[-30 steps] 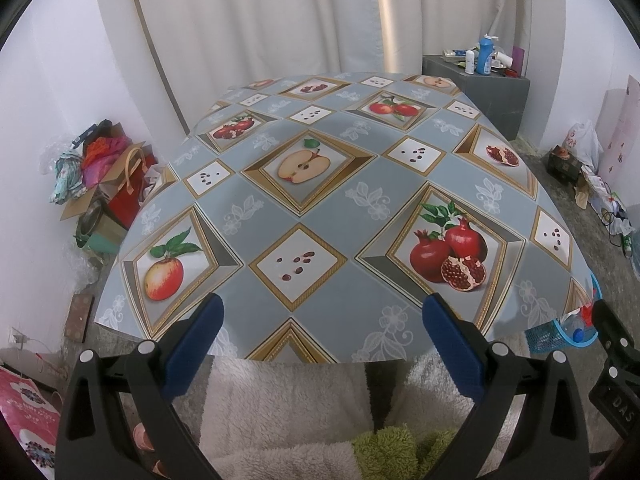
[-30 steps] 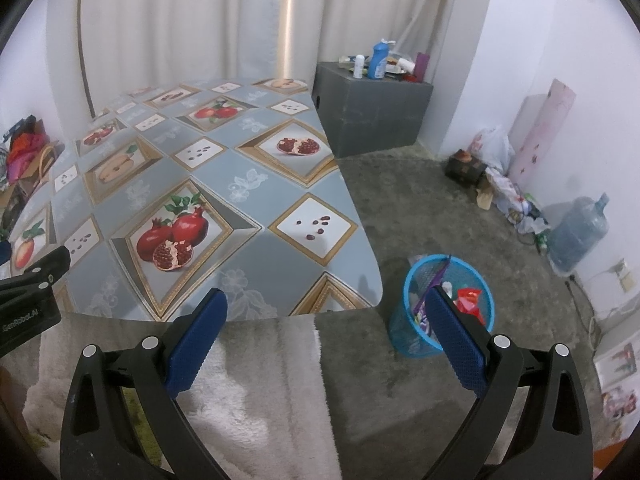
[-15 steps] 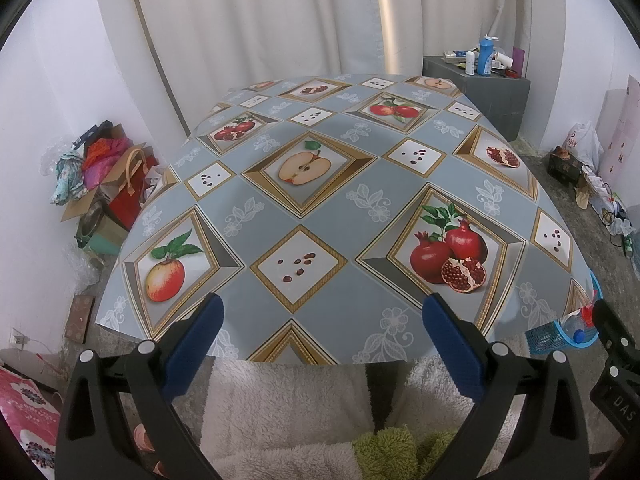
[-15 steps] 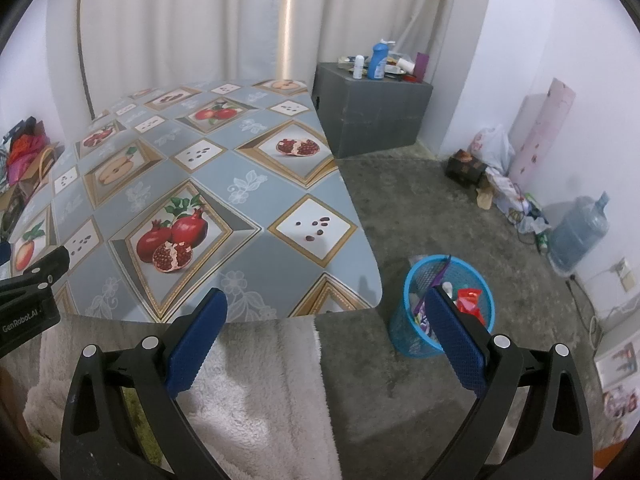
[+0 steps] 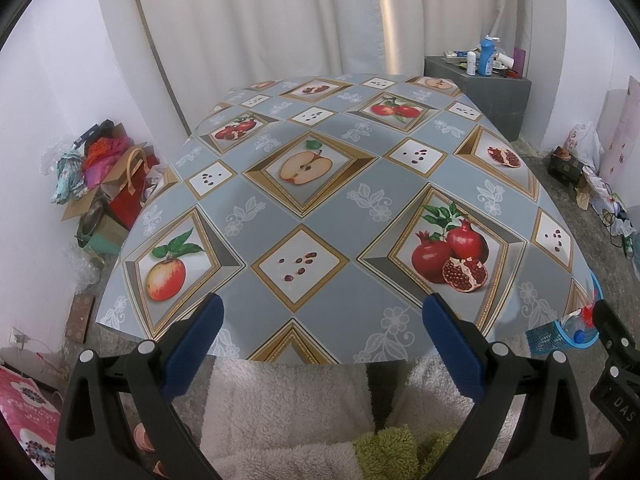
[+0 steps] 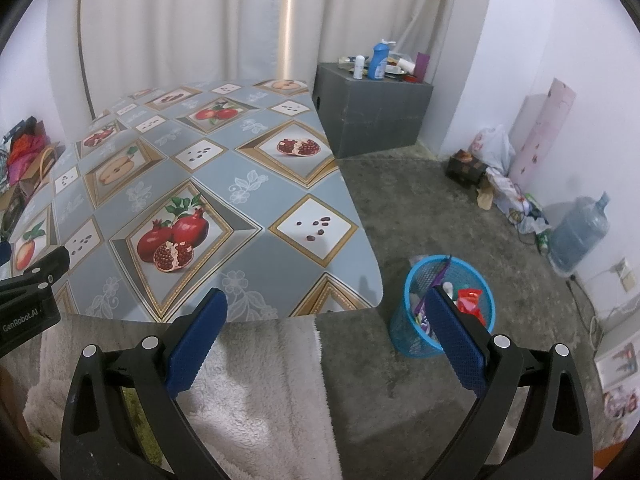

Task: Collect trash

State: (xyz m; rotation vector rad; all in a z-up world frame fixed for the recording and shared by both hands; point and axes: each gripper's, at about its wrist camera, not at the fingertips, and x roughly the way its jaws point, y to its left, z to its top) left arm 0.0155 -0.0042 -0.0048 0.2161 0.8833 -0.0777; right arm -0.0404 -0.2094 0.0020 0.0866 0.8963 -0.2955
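Trash basket (image 6: pixel 448 304) beside table (image 6: pixel 224 184)

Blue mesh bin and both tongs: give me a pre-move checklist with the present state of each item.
1. Left tongs open and holding nothing: ok.
2. Right tongs open and holding nothing: ok.
3. Blue mesh bin upright on the floor beside the table corner: ok.
4. Bin already holds trash, including a red wrapper: ok.
5. Trash left on the fruit-print tablecloth: none visible, so no pick target, not ok.
6. Room left in the bin: cannot tell.
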